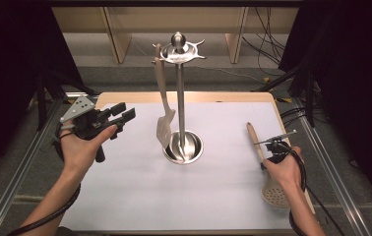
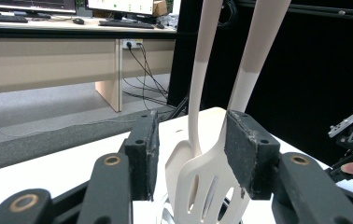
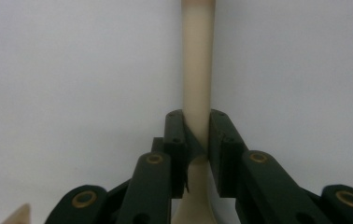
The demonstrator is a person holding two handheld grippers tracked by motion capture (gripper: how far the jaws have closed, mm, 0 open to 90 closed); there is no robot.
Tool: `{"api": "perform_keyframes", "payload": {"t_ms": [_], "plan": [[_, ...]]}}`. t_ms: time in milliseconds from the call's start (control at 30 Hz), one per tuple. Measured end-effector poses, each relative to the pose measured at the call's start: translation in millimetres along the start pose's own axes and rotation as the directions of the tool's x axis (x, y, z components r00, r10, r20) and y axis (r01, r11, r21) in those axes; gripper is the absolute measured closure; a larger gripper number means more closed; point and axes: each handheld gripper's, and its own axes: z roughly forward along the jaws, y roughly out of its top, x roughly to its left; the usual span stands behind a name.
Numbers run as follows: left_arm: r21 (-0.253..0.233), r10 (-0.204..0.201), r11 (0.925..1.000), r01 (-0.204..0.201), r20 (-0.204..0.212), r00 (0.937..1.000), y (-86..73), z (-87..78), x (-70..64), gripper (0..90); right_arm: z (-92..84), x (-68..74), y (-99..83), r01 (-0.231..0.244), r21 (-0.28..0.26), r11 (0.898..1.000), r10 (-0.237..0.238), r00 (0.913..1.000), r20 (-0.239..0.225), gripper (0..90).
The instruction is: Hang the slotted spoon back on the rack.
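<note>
One white table (image 1: pixel 139 196) stands on a grey floor before pale shelving, a steel utensil stand (image 1: pixel 180 98) at its middle. Left gripper (image 1: pixel 117 117) hovers with jaws spread, holding nothing. Right gripper (image 3: pixel 197 140) pinches the skimmer's handle (image 3: pixel 198 70), which lies flat at the table's right edge.

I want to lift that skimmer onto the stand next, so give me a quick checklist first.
1. Right gripper shut on the skimmer handle: ok, pads press both sides.
2. Grip centred on the handle: ok in the right gripper view.
3. Skimmer flat on the table: ok.
4. Stand upright: ok.
5. Free hook on the stand: cannot tell; a spatula already hangs there.
6. Left gripper open, clear of the stand: ok.
</note>
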Motion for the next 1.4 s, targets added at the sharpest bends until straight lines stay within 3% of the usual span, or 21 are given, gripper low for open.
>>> {"api": "perform_keyframes", "payload": {"t_ms": [167, 233, 367, 400, 433, 500, 567, 600, 700, 733, 800, 833, 867, 1100, 1167, 1200, 1233, 1300, 1333, 1367, 1400], "plan": [[0.003, 0.005, 1.0, -0.005, 0.004, 1.0, -0.7, 1.3, -0.6, 54.3, -8.0, 1.6, -7.9, 0.006, -0.106, 0.994, -0.01, 0.9989, -0.045, 79.5], [0.006, 0.005, 1.0, -0.005, 0.005, 1.0, -1.0, 1.6, -1.4, 54.3, -8.9, -1.6, -10.4, 0.061, -0.175, 0.983, -0.068, 0.9972, -0.032, 79.4], [0.009, 0.005, 0.9999, -0.005, 0.006, 1.0, -2.0, 2.3, -2.2, 53.9, -18.1, 1.4, -15.3, 0.097, -0.24, 0.966, -0.102, 0.9947, -0.011, 79.5], [0.011, 0.0, 0.9999, 0.0, 0.006, 1.0, -2.6, 2.4, -2.5, 53.8, -19.8, 5.5, -17.6, 0.06, -0.25, 0.966, -0.069, 0.9972, -0.028, 79.4], [0.012, 0.0, 0.9999, 0.0, 0.006, 1.0, -3.0, 2.5, -2.3, 53.7, -21.8, 3.6, -18.3, 0.106, -0.281, 0.954, -0.117, 0.9929, -0.022, 79.4], [0.012, 0.005, 0.9999, -0.005, 0.006, 1.0, -3.5, 2.7, -1.7, 53.5, -25.3, 4.7, -20.7, 0.117, -0.32, 0.94, -0.132, 0.9909, -0.025, 79.4], [0.013, 0.005, 0.9999, -0.005, 0.006, 1.0, -3.9, 2.9, -1.7, 53.5, -28.7, 9.8, -22.1, 0.075, -0.357, 0.931, -0.097, 0.9943, -0.044, 79.4], [0.012, 0.005, 0.9999, -0.005, 0.007, 1.0, -4.0, 2.9, -1.9, 53.4, -29.4, 8.7, -23.5, 0.119, -0.379, 0.918, -0.142, 0.9892, -0.034, 79.4], [0.015, 0.007, 0.9999, -0.007, 0.011, 0.9999, -4.2, 2.7, -2.9, 53.3, -34.2, 15.6, -25.8, 0.095, -0.415, 0.905, -0.129, 0.9901, -0.055, 79.4], [0.015, 0.006, 0.9999, -0.006, 0.012, 0.9999, -4.4, 2.7, -3.2, 53.2, -34.4, 17.5, -26.3, 0.096, -0.446, 0.89, -0.135, 0.9891, -0.058, 79.4], [0.014, 0.001, 0.9999, -0.001, 0.012, 0.9999, -5.2, 2.7, -4.5, 53.2, -37.5, 20.8, -27.7, 0.091, -0.461, 0.883, -0.14, 0.9873, -0.074, 79.4], [0.014, 0.008, 0.9999, -0.008, 0.016, 0.9998, -5.7, 2.8, -4.8, 53.2, -37.7, 21.3, -28.1, 0.113, -0.482, 0.869, -0.163, 0.9846, -0.063, 79.4], [0.013, 0.006, 0.9999, -0.006, 0.016, 0.9999, -6.2, 3.0, -5.7, 53.2, -41.1, 25.2, -28.7, 0.089, -0.486, 0.87, -0.151, 0.9845, -0.09, 79.4], [0.033, -0.009, 0.9994, 0.007, 0.065, 0.9979, -11.1, 6.5, -21.4, 53.4, -49.6, 38.7, -32.8, 0.114, -0.556, 0.824, -0.197, 0.9761, -0.092, 79.4], [0.036, -0.01, 0.9993, 0.007, 0.084, 0.9964, -11.8, 8.2, -27.5, 53.3, -52.7, 43.7, -35.9, 0.123, -0.562, 0.818, -0.213, 0.972, -0.098, 79.4], [0.035, -0.009, 0.9994, 0.006, 0.093, 0.9956, -11.9, 9.1, -30.2, 53.3, -52.4, 45.8, -37.0, 0.121, -0.577, 0.808, -0.228, 0.9668, -0.116, 79.4], [0.034, -0.008, 0.9994, 0.005, 0.1, 0.9949, -12.0, 10.1, -33.0, 53.3, -55.8, 50.8, -40.5, 0.103, -0.56, 0.822, -0.203, 0.9721, -0.118, 79.4], [0.033, -0.003, 0.9995, -0.001, 0.11, 0.994, -12.0, 11.8, -38.0, 53.2, -56.9, 54.2, -41.8, 0.136, -0.599, 0.789, -0.247, 0.9631, -0.107, 79.4], [0.031, 0.005, 0.9995, -0.009, 0.118, 0.993, -12.2, 13.0, -41.0, 53.2, -58.4, 56.2, -42.7, 0.138, -0.601, 0.787, -0.252, 0.9615, -0.109, 79.4], [0.031, 0.005, 0.9995, -0.009, 0.125, 0.9921, -12.4, 14.0, -43.9, 53.1, -61.5, 61.6, -45.7, 0.115, -0.596, 0.795, -0.231, 0.9651, -0.123, 79.4], [0.03, 0.008, 0.9995, -0.012, 0.132, 0.9912, -12.7, 15.1, -46.5, 53.0, -62.8, 61.5, -45.3, 0.154, -0.611, 0.777, -0.268, 0.9585, -0.099, 79.4]]}}
